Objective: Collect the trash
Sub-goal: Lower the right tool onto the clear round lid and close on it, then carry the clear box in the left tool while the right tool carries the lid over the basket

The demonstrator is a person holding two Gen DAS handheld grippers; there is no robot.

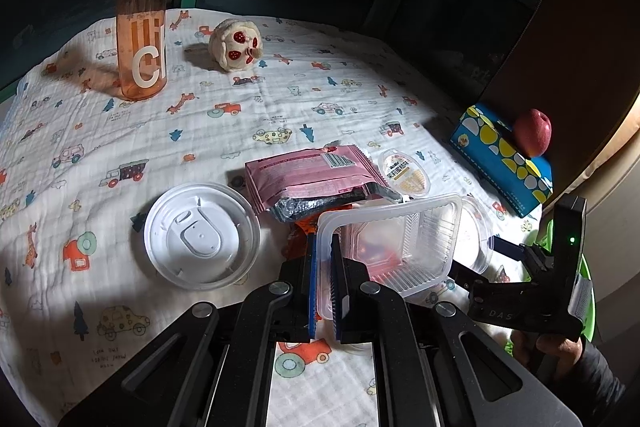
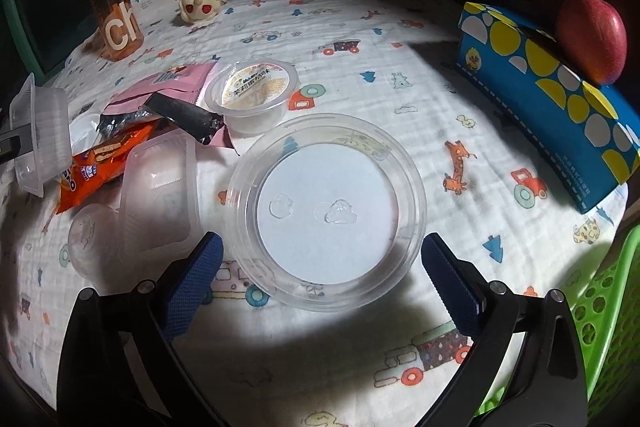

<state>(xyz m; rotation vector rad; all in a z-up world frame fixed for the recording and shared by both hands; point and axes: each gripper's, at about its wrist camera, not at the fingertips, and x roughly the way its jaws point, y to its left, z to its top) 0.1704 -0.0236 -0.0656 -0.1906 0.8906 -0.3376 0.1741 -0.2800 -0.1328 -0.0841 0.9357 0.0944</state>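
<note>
My left gripper is shut on the rim of a clear rectangular plastic tray, held tilted above the cloth; the tray also shows at the left of the right wrist view. My right gripper is open, its blue pads either side of a round clear plastic lid lying flat. Other trash lies close by: a pink wrapper, an orange snack wrapper, a small jelly cup, a second clear tray, and a white round lid.
An orange water bottle and a small plush toy stand at the back of the table. A blue tissue box with a red apple on it sits at the right. A green basket is at the right edge.
</note>
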